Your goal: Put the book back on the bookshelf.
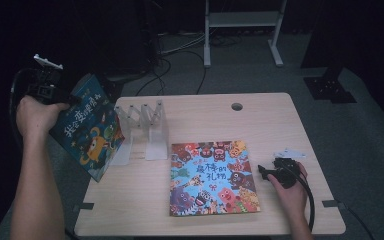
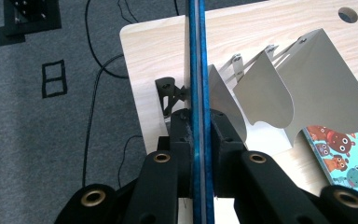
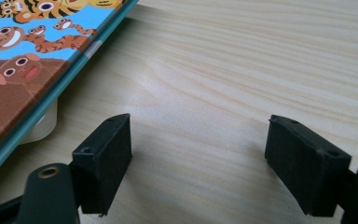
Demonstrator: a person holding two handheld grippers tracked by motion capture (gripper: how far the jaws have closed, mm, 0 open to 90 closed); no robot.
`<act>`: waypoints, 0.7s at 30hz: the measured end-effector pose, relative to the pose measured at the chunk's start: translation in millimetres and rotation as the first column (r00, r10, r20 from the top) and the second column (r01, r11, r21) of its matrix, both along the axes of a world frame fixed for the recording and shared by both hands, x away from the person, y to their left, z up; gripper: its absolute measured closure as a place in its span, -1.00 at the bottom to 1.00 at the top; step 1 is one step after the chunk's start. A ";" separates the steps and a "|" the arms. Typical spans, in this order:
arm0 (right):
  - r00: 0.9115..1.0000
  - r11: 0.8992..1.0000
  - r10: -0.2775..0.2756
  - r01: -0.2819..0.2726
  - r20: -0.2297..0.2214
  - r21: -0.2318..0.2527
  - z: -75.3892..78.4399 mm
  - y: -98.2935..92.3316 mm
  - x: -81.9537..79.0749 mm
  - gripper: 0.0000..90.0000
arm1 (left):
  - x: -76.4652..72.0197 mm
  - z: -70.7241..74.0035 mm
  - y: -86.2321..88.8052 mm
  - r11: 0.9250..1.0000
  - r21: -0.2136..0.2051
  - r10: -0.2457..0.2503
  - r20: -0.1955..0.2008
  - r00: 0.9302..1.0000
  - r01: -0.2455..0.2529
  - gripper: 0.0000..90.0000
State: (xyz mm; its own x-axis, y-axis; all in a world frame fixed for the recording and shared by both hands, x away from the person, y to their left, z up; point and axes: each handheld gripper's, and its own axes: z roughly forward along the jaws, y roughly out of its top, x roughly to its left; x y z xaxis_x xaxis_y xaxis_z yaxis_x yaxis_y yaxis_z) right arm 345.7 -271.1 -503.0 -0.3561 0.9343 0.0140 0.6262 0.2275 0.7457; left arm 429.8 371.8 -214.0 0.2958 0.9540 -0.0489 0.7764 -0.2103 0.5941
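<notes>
Left tool [image 1: 69,101] is clamped tight on a thin hardcover picture book [image 1: 87,127], dark blue with glossy cartoon monsters. It is gripped at the book's upper edge and held tilted off the bench's [image 1: 280,125] left side, at about nine o'clock in the high view. In the left gripper view the book [image 2: 196,70] runs edge-on as a slim blue line straight up between the black matte pads [image 2: 182,135], which press on both covers.

Just past the book stands a translucent plastic book rack [image 1: 142,127]: a row of smooth rounded dividers on a flat base, near the bench's ten o'clock corner. In the left gripper view those dividers [image 2: 307,88] look pale grey and curved, like fins.

A second picture book [image 1: 212,177] lies flat at the bench's centre, square-cornered, its cover crowded with bright animal faces.

Right tool [image 1: 266,172] rests at roughly four o'clock, just beside that flat book's right edge, jaws standing apart with nothing between them. In the right gripper view the blocky black pads [image 3: 105,161] sit over bare, pale wood-grain bench [image 3: 223,70], the book's teal edge [image 3: 51,93] at ten o'clock.
</notes>
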 end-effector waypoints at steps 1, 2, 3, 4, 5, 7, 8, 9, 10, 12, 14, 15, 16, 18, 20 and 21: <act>1.000 1.000 0.000 0.000 -0.001 0.000 0.1 0.0 0.0 -0.52 | -0.2 -0.3 0.2 1.000 0.000 0.002 -0.002 1.000 -0.002 0.79; 1.000 1.000 0.000 0.000 0.000 0.000 0.0 0.0 0.0 -0.52 | -0.3 -0.5 0.5 1.000 0.001 0.003 -0.004 1.000 -0.003 0.79; 1.000 1.000 0.000 0.000 0.000 0.000 0.0 0.0 0.0 -0.52 | -0.4 -0.4 0.9 1.000 0.005 0.003 -0.003 1.000 -0.003 0.76; 1.000 1.000 0.000 0.000 0.000 0.000 0.0 0.0 0.0 -0.52 | -0.6 -0.1 1.5 1.000 0.001 0.002 -0.005 1.000 -0.002 0.75; 1.000 1.000 0.000 0.000 0.000 0.000 0.0 0.0 0.0 -0.52 | -1.2 0.9 2.2 1.000 -0.004 0.001 -0.006 1.000 -0.001 0.75; 1.000 1.000 -0.001 0.001 -0.001 0.001 0.1 0.1 -0.1 -0.52 | -2.6 4.2 3.8 1.000 -0.009 -0.002 -0.003 1.000 0.002 0.75; 1.000 1.000 0.000 0.000 -0.001 0.001 0.1 0.1 -0.1 -0.52 | -3.7 6.5 4.5 1.000 -0.011 -0.003 -0.002 1.000 0.003 0.75; 1.000 1.000 0.000 0.000 -0.001 0.001 0.1 0.1 -0.1 -0.52 | -4.9 9.6 5.2 1.000 -0.007 -0.004 0.005 1.000 0.004 0.75; 1.000 1.000 -0.001 0.001 0.000 0.002 0.0 0.1 -0.1 -0.52 | -6.4 12.9 5.6 1.000 -0.006 -0.003 0.012 1.000 0.003 0.75; 1.000 1.000 -0.001 0.001 -0.001 0.001 0.1 0.1 -0.1 -0.52 | -9.2 20.4 6.0 1.000 -0.002 -0.007 0.024 1.000 0.007 0.76; 1.000 1.000 -0.001 0.001 -0.001 0.002 0.1 0.2 -0.1 -0.52 | -12.7 28.1 5.4 1.000 0.005 -0.004 0.039 0.999 0.004 0.77; 1.000 1.000 -0.001 0.001 -0.001 0.001 0.0 0.1 -0.1 -0.52 | -14.4 31.3 5.2 1.000 0.005 -0.006 0.044 0.999 0.006 0.80; 1.000 1.000 -0.001 0.001 -0.001 0.002 0.1 0.2 -0.1 -0.52 | -15.7 33.8 4.9 1.000 0.006 -0.010 0.046 0.999 0.010 0.85; 1.000 1.000 -0.001 0.001 -0.001 0.002 0.1 0.2 -0.1 -0.52 | -16.6 35.4 4.1 1.000 0.007 -0.016 0.043 0.999 0.015 0.93; 1.000 1.000 -0.001 0.001 -0.001 0.002 0.1 0.2 -0.1 -0.52 | -18.1 35.8 0.8 0.999 0.007 -0.046 0.026 0.999 0.046 1.00; 1.000 1.000 -0.001 0.001 -0.001 0.001 0.1 0.1 -0.1 -0.52 | -18.6 34.9 -0.8 0.998 0.013 -0.057 0.018 0.998 0.057 1.00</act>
State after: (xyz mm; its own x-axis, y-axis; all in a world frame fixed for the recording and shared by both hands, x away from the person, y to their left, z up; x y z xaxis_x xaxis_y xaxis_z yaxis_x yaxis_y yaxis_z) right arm 345.6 -271.0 -502.9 -0.3550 0.9347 0.0156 0.6270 0.2257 0.7456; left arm 411.2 370.9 -179.1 0.3506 0.9360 -0.0313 0.7519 -0.2614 0.6053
